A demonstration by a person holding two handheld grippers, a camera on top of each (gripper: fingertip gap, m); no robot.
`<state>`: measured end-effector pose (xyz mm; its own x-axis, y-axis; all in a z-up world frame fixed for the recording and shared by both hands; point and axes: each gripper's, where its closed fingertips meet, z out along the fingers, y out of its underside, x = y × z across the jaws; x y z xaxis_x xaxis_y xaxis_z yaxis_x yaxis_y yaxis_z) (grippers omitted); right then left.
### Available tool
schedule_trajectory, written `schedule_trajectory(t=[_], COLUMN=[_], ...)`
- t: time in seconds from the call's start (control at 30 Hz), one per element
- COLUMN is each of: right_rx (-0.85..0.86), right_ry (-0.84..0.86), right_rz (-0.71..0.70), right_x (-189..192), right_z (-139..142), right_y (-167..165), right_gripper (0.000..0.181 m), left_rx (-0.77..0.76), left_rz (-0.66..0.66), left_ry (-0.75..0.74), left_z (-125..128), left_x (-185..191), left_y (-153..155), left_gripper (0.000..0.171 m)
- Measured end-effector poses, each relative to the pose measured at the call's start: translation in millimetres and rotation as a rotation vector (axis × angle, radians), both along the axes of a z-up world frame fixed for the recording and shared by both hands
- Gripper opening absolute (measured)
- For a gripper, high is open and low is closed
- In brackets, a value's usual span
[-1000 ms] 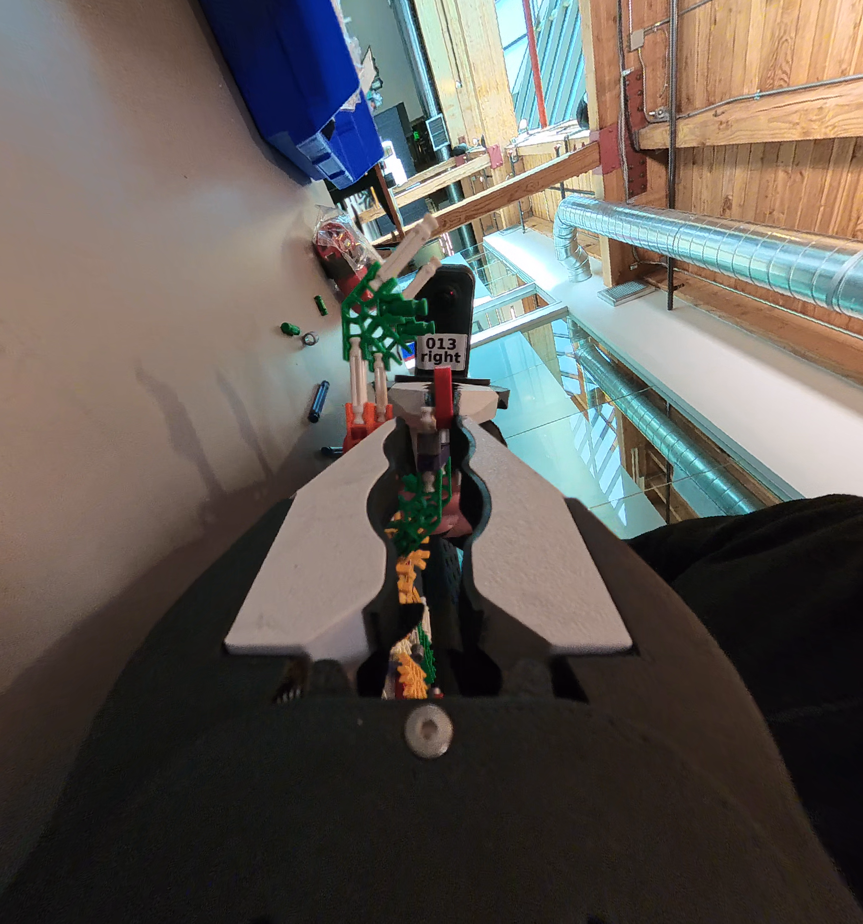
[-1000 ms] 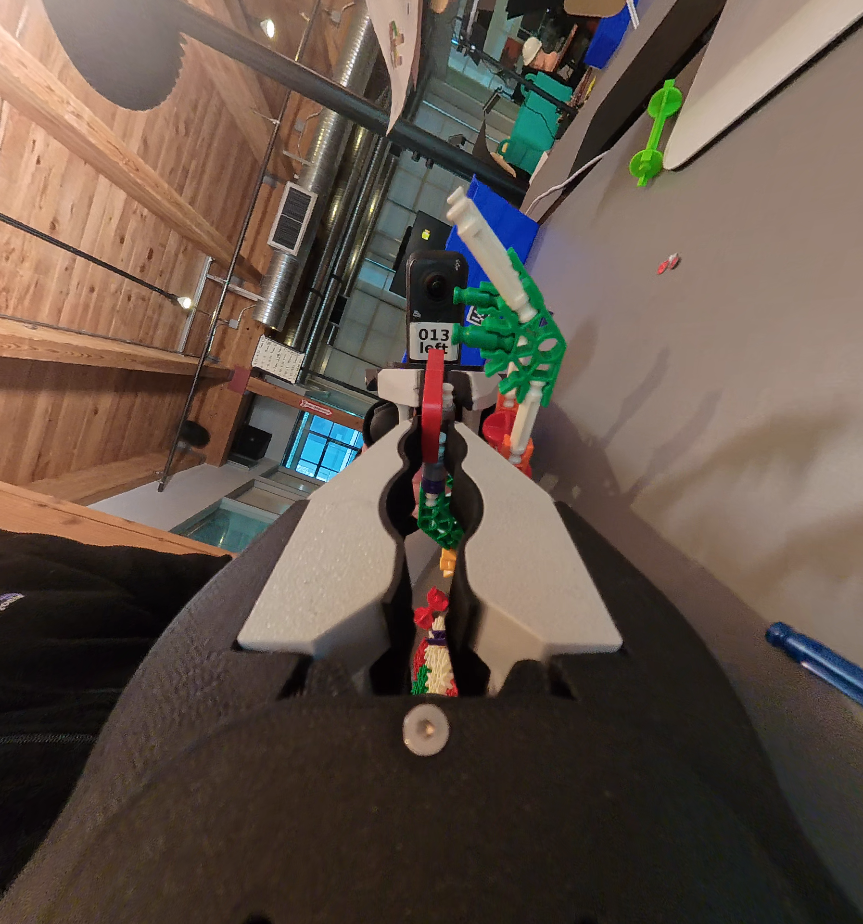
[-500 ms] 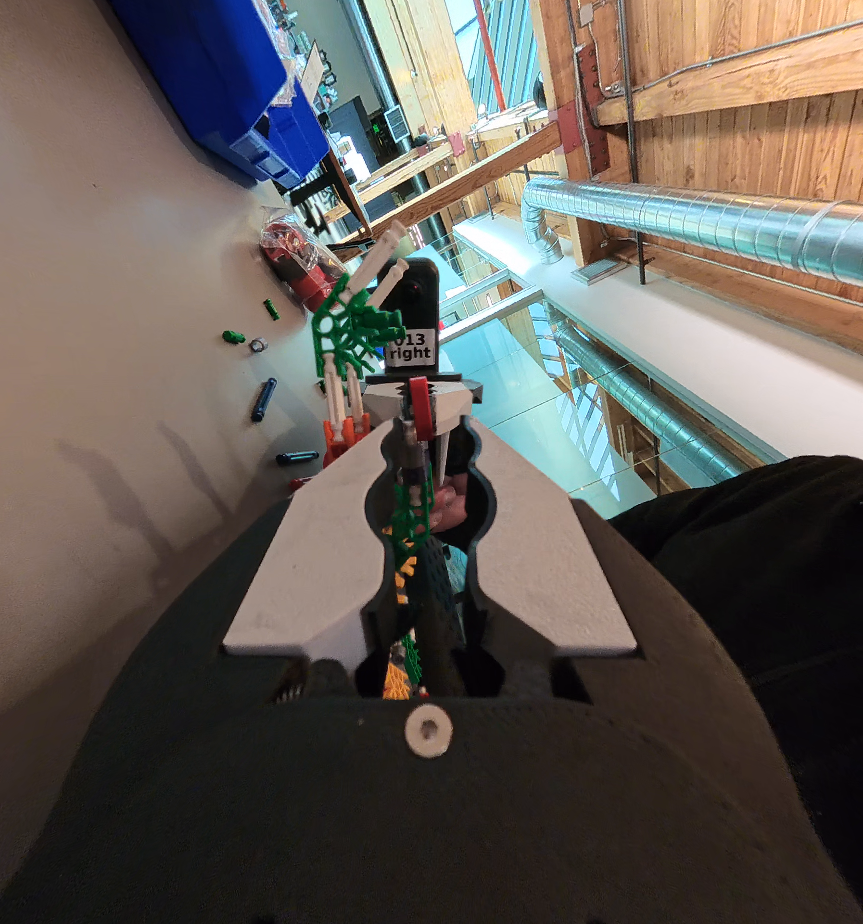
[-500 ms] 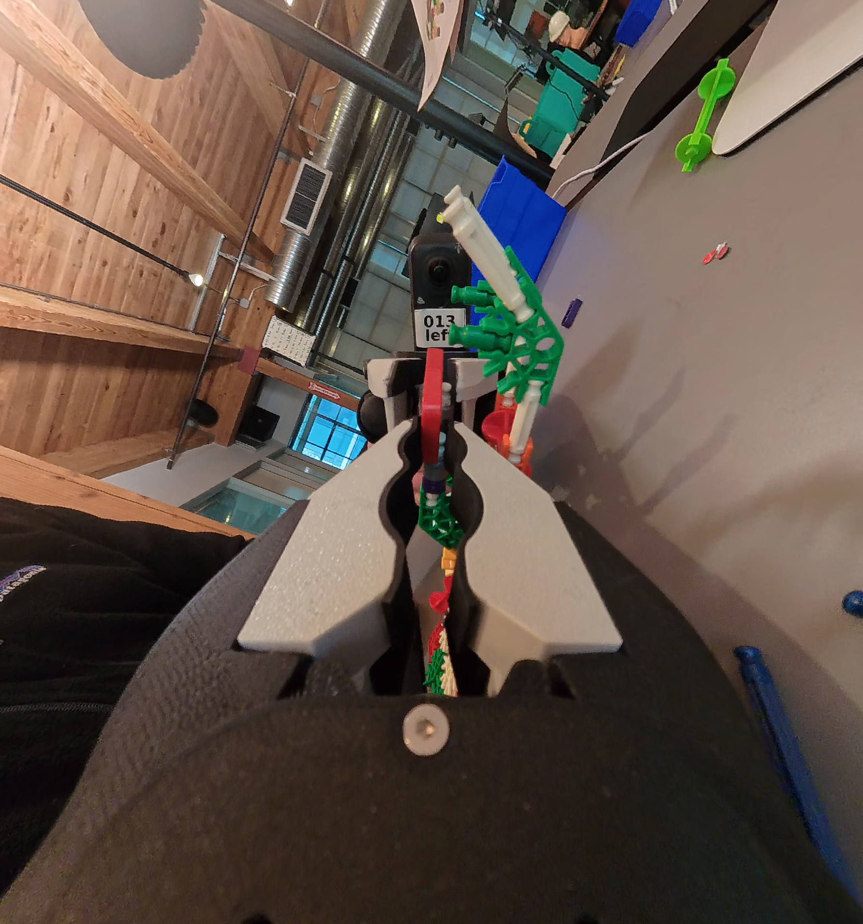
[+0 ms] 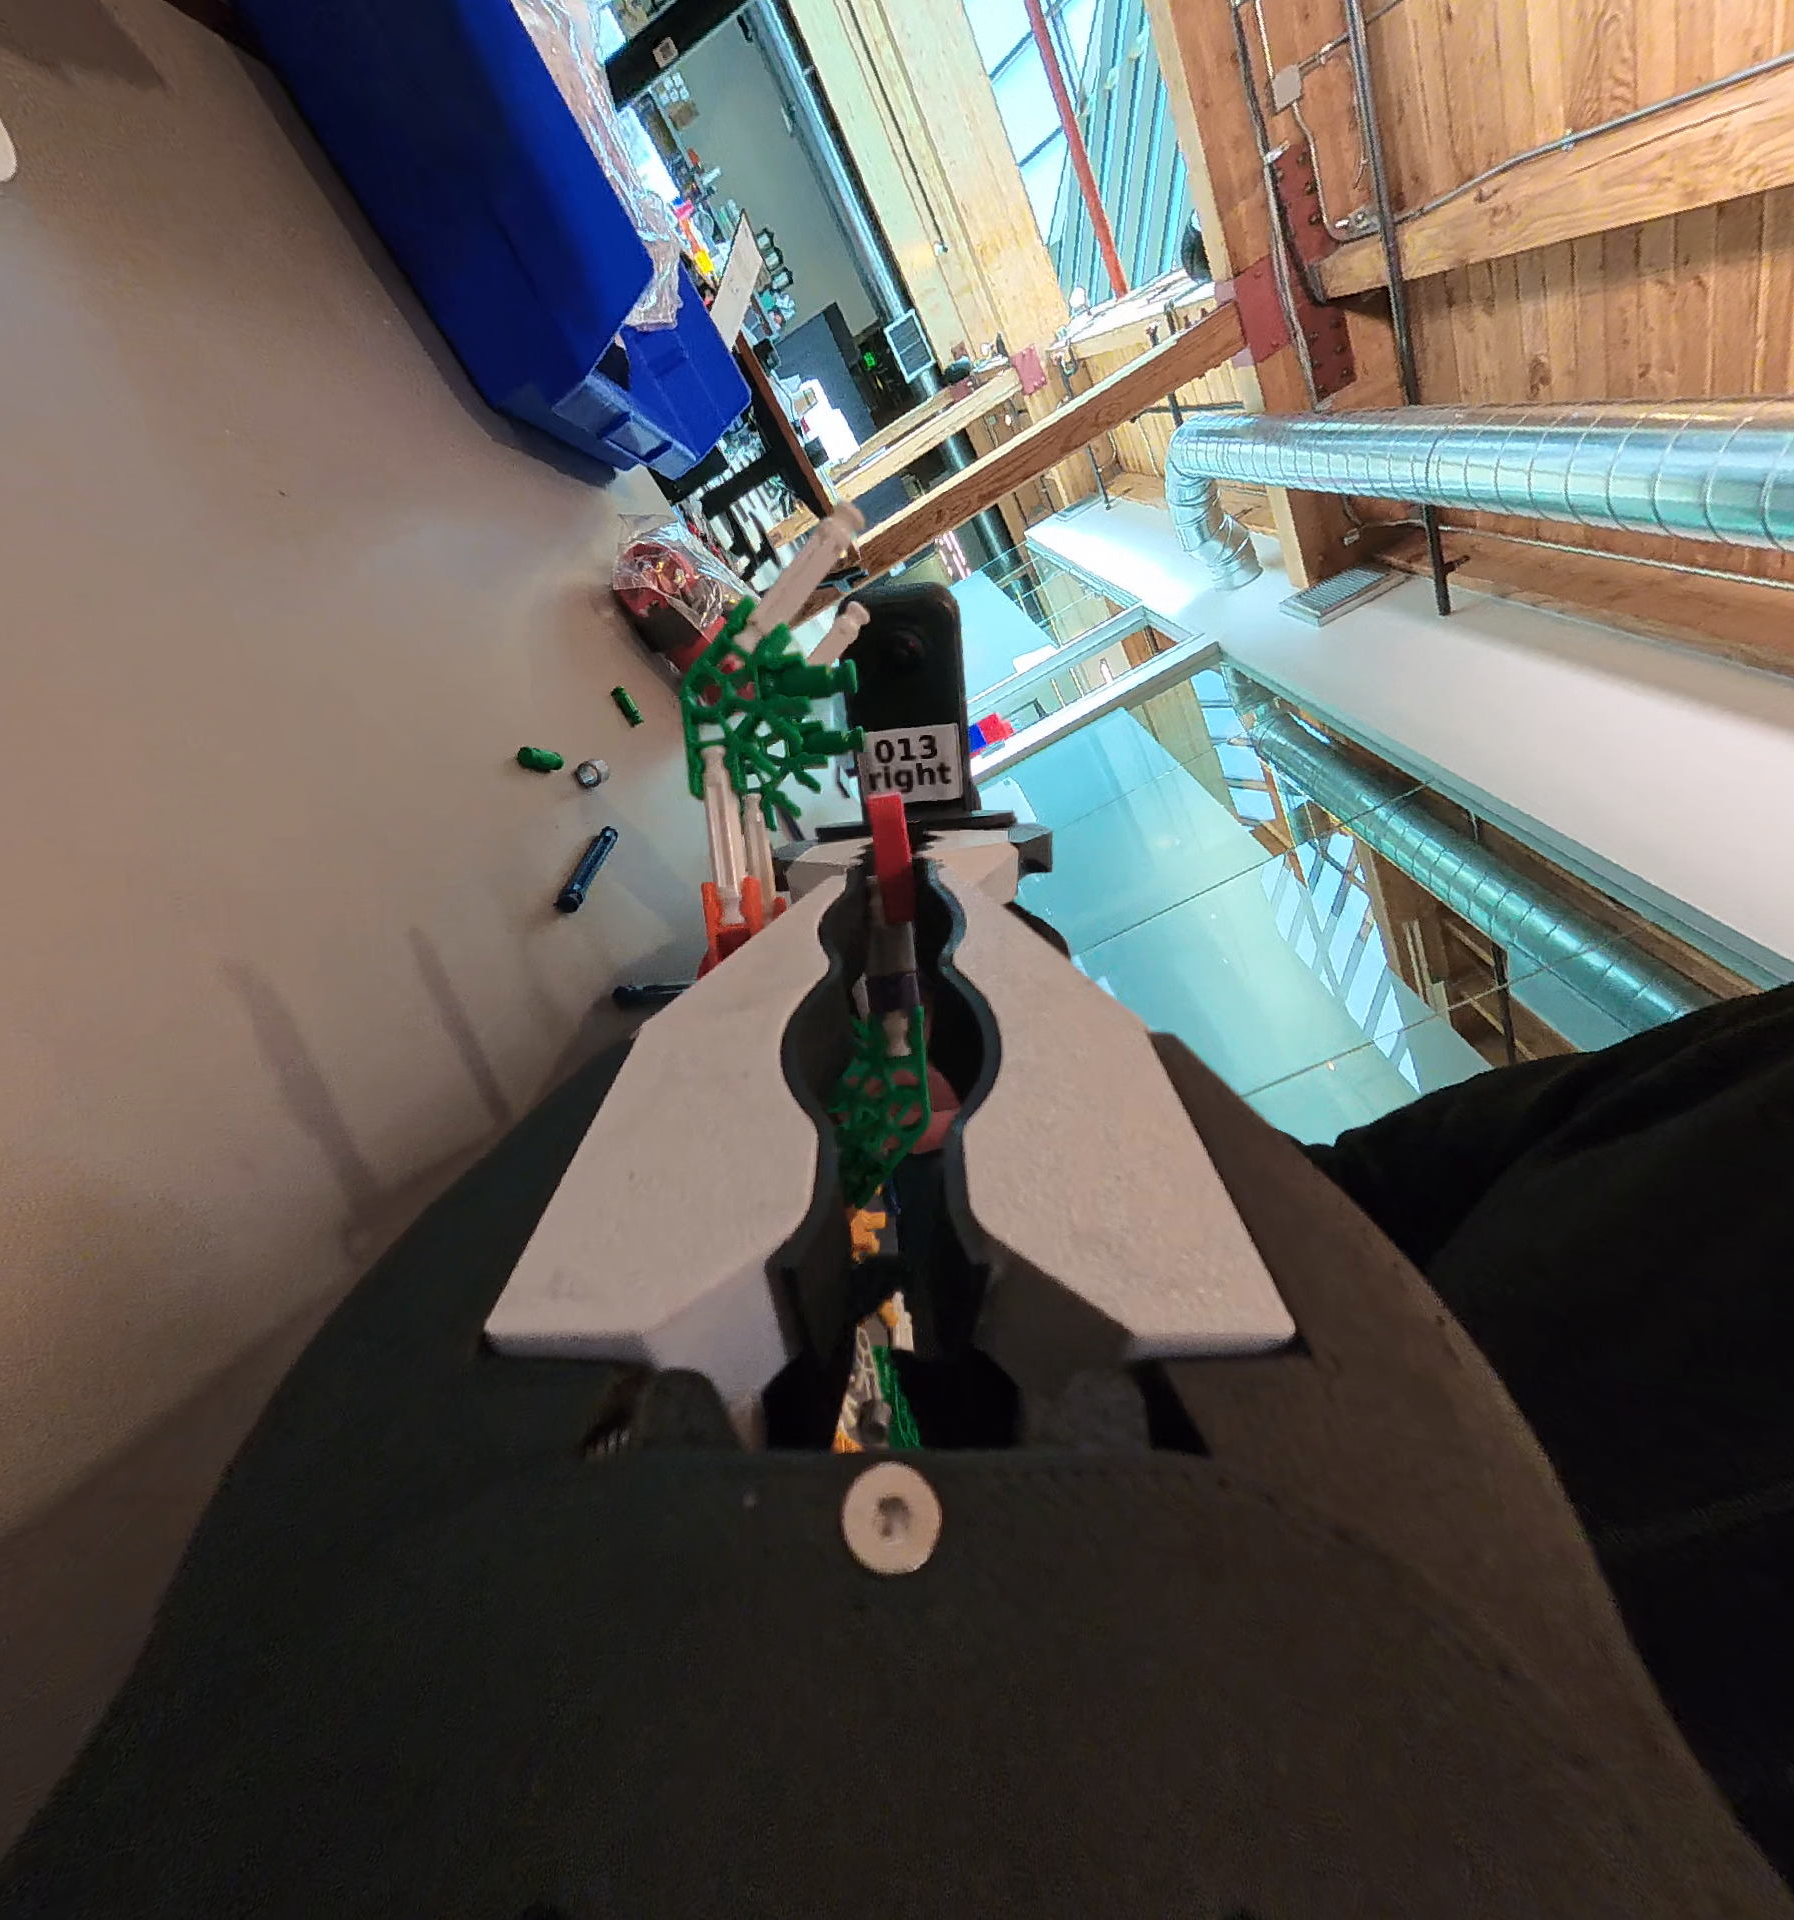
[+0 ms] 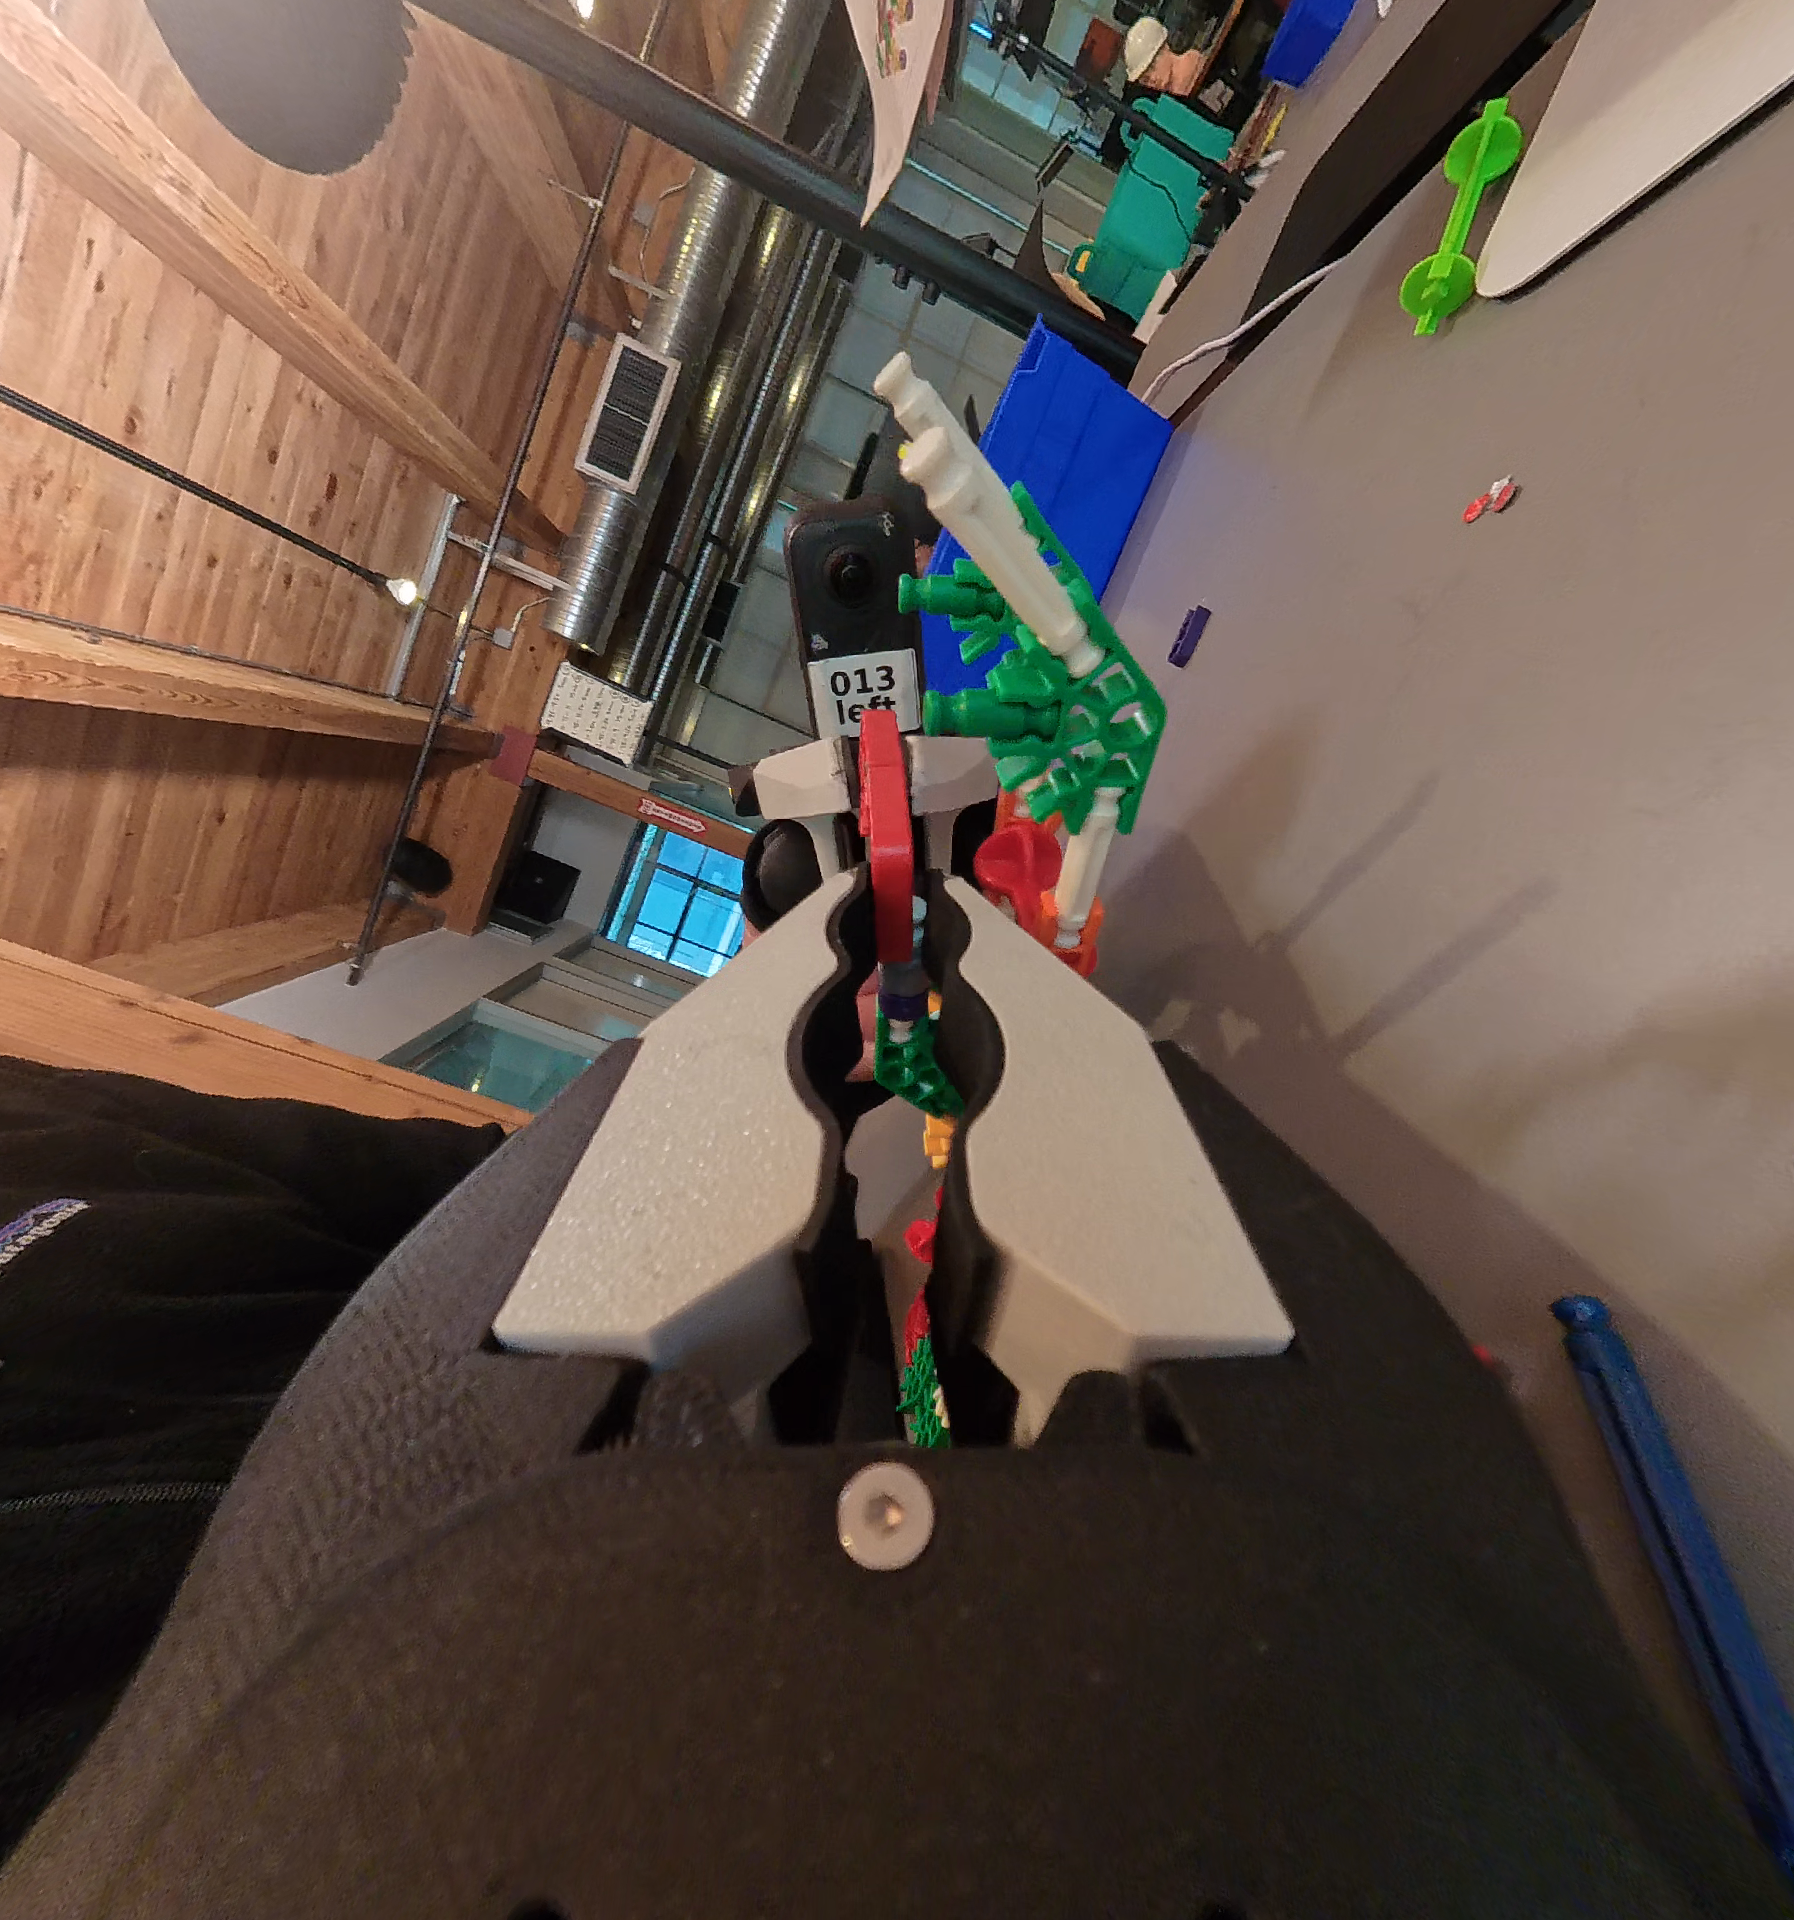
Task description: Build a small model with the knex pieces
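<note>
A construction-toy model of green fan connectors (image 5: 747, 717), white rods (image 6: 986, 530) and orange connectors (image 5: 732, 920) is held above the grey table (image 5: 197, 831). Both grippers are rolled on their sides and face each other tip to tip. My left gripper (image 5: 888, 883) is shut on the model's flat red piece (image 5: 888, 842). My right gripper (image 6: 888, 883) is shut on the same red piece (image 6: 882, 821) from the other side. The green connectors (image 6: 1069, 717) stick out toward the table. More of the model shows between each gripper's fingers.
Blue bins (image 5: 477, 208) stand at the table's back, also in the right wrist view (image 6: 1059, 457). Loose green pegs (image 5: 538, 758), a blue rod (image 5: 586, 868), long blue rods (image 6: 1703, 1558), a lime axle piece (image 6: 1454, 218) and a bag of parts (image 5: 664, 582) lie about. A black sleeve (image 5: 1599, 1247) is close. Both grippers' tips are close together, under 4 cm apart.
Both grippers stay shut on the model and have shifted together over the table. The blue rods have slid into the lower right corner of the right wrist view.
</note>
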<state>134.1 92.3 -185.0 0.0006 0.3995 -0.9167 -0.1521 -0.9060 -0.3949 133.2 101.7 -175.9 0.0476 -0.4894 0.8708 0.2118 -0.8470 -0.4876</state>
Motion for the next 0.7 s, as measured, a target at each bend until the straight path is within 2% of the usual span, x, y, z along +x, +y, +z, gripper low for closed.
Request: schedule_trajectory(t=[0.23,0.43,0.7], right_rx=[0.020,0.030,-0.042], right_ry=[-0.102,-0.169,-0.103], right_rz=[0.000,-0.010,-0.027], right_x=[-1.0,-0.7,2.9], right_z=[-7.1,-21.4,-24.0], right_y=[0.6,1.1,10.3], right_gripper=[0.006,0.006,0.010], left_rx=[0.025,0.055,-0.049], left_rz=[0.068,0.102,0.115], left_ry=[0.008,0.081,0.039], left_z=[-3.0,-18.1,-22.7], left_x=[1.2,1.3,-2.4], left_y=[3.9,3.8,8.6], left_gripper=[0.002,0.003,0.003])
